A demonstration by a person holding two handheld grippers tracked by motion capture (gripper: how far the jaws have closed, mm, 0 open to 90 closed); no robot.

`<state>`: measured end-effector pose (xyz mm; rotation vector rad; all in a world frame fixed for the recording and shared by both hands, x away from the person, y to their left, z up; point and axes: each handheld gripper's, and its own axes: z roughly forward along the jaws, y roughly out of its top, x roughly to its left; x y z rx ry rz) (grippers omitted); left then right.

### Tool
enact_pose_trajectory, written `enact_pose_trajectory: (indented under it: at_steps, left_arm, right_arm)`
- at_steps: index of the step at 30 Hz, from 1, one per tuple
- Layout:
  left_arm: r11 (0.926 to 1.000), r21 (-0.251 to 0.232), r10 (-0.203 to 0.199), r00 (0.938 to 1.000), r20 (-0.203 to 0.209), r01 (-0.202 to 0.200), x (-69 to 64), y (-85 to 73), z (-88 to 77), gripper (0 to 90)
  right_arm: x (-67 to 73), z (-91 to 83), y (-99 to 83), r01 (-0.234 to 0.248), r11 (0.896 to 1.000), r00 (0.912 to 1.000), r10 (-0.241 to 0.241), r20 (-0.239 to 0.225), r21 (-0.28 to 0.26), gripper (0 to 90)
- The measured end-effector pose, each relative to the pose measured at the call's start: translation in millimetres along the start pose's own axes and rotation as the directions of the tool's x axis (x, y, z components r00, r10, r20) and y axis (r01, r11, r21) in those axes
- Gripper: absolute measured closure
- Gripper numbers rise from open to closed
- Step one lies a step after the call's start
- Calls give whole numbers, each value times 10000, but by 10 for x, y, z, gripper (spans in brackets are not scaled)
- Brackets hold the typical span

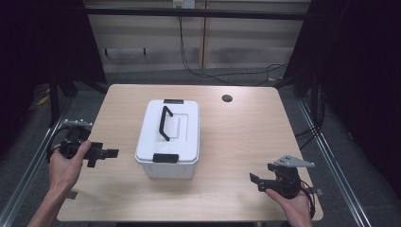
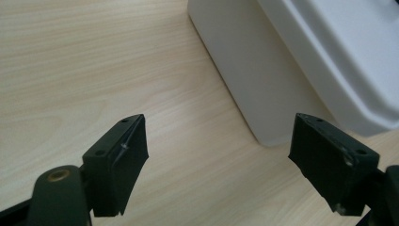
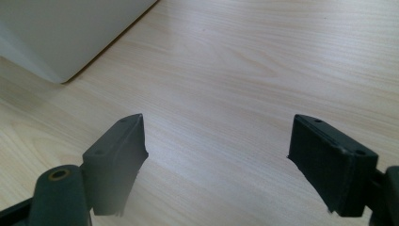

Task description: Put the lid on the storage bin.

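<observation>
A white lidded storage box [image 1: 168, 139] with a black carry handle [image 1: 165, 123] and black latches at both ends stands in the middle of the wooden table [image 1: 236, 142]. My left gripper [image 1: 108, 154] is held at the table's left side, open, pointing toward the box's left wall. The left gripper view has the box's near corner [image 2: 282, 84] ahead to the right of its gripper [image 2: 219, 155], jaws wide apart and empty. My right gripper [image 1: 257, 182] hovers at the front right, open, clear of the box. Its own view shows a box corner [image 3: 61, 33] far left of the gripper [image 3: 216, 155].
A round cable hole [image 1: 227, 98] sits in the table's far right part. Metal rails run along both sides of the table, and cables lie on the floor beyond the far edge. Bare wood lies around the box.
</observation>
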<state>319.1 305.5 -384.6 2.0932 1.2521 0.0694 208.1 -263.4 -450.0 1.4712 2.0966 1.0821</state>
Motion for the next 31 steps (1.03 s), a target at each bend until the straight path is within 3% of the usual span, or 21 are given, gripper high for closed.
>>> enact_pose_trajectory:
  at_steps: [4,9,16,18,20,24,26,31]
  left_arm:
    - [9997,-153,-166,9999,-13,166,57,-142,-11,187]
    - [9998,-180,-66,9998,-202,62,90,-306,6,187]
    - [9970,-629,-492,9972,-565,456,151,-537,80,178]
    - [9964,-731,-470,9976,-506,432,152,-591,77,178]
    - [9965,-776,-360,9968,-721,304,146,-653,81,178]
    - [9965,-726,-479,9955,-821,420,147,-764,136,178]
    - [9987,-489,-178,9933,-1141,123,125,-781,164,178]
    - [9989,-458,-5,9934,-1148,-48,88,-806,183,178]
  right_arm:
    - [3,7,-1,84,10000,10000,-84,13,34,184]
    - [0,6,-3,7,10000,10000,-7,45,-22,181]
    - [-1,17,-9,-36,9999,10000,37,82,-118,162]
    - [-3,19,-12,-125,9999,9999,126,46,-114,162]
    - [-4,26,-16,-127,9999,9999,127,60,-52,162]
    - [-11,57,-18,-81,9999,10000,81,-21,66,162]
    - [-16,82,-17,-123,9998,9999,124,-43,166,161]
    - [-39,172,-17,-65,9984,10000,66,-27,570,145]
